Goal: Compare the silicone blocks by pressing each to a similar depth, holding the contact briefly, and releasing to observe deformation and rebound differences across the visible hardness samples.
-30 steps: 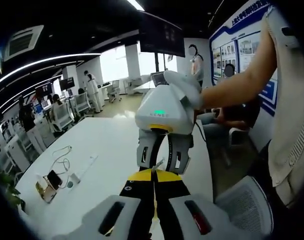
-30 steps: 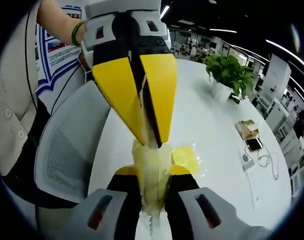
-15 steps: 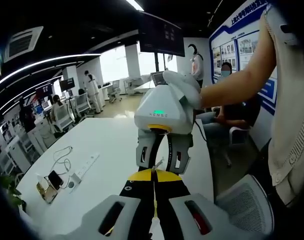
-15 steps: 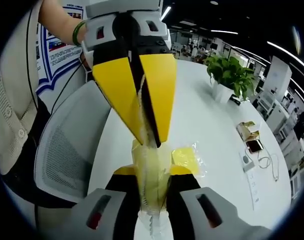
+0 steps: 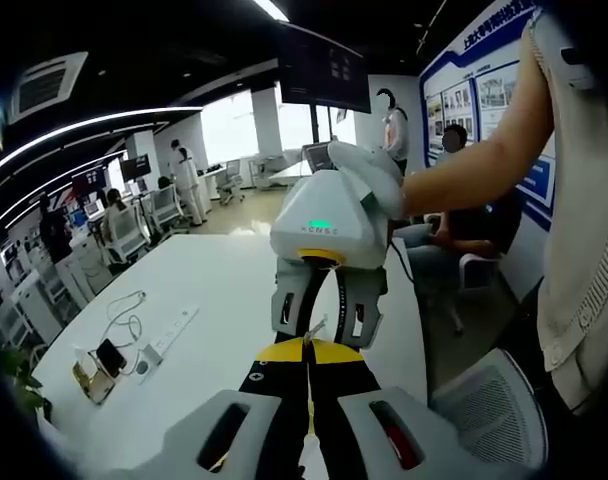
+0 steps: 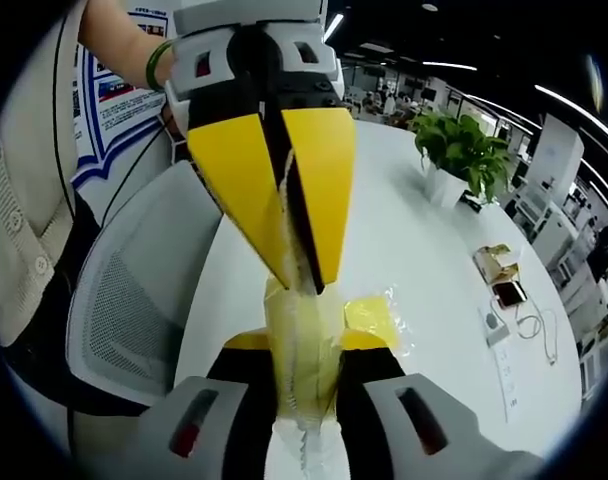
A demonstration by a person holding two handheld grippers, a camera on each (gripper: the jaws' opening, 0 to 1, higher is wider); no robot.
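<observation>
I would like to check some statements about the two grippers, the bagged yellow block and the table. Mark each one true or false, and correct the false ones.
1. Both grippers pinch the same clear bag with a yellow block inside. True: the right gripper and the left gripper are both shut on the bagged yellow block, held above the table.
2. A second yellow block in a clear bag lies on the white table. True: it lies on the table.
3. The potted plant stands on the floor. False: the plant stands on the table.
4. The table is bare besides the blocks. False: a phone and a white cable lie there too.
</observation>
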